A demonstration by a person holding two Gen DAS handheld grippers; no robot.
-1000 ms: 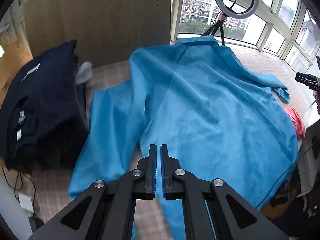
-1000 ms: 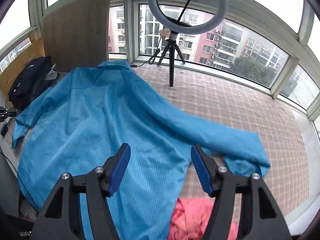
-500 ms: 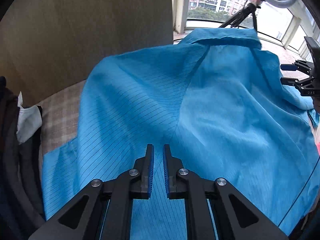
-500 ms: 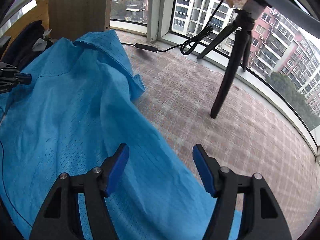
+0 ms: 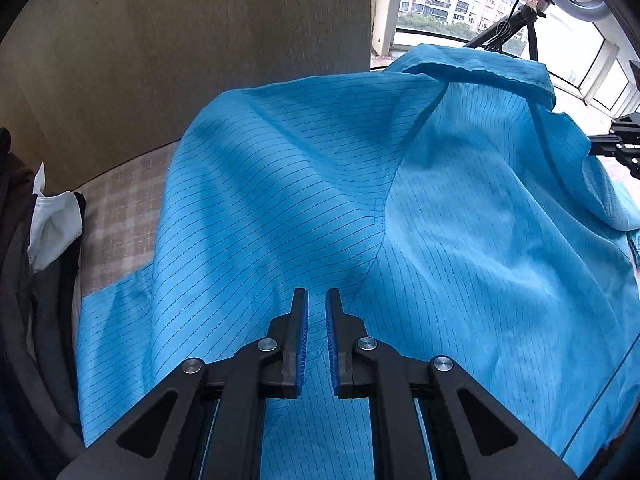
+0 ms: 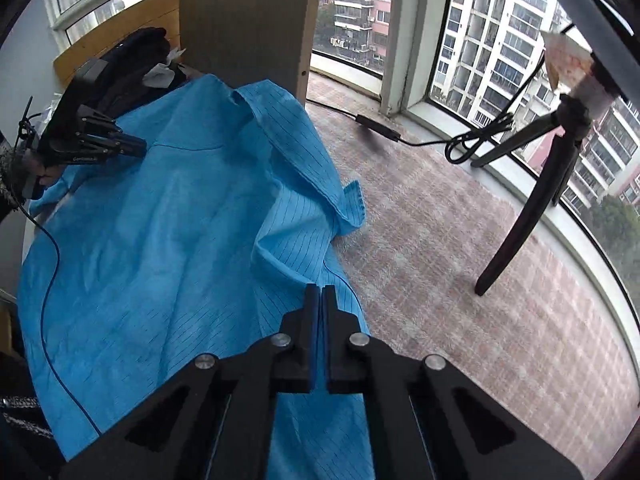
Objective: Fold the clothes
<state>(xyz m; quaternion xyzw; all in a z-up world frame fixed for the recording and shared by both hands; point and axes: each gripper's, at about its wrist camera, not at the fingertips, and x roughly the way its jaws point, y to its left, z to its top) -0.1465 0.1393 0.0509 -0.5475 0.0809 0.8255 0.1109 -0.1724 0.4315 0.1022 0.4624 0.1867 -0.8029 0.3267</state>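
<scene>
So the blue shirt (image 5: 360, 200) is spread over the checked mat (image 6: 460, 240), collar (image 5: 480, 66) at the far end by the window. Left gripper (image 5: 317, 308) has its fingers nearly together with fabric bunched up between them at a seam, looks like it's pinching the shirt. Right gripper (image 6: 321, 300) is clamped tight on the shirt's edge. My guess is both shoulders are held so the body can be folded evenly.

White lettering runs along the side of the left gripper (image 6: 138, 148) (far left, over the blue cloth), too blurred to read.
</scene>
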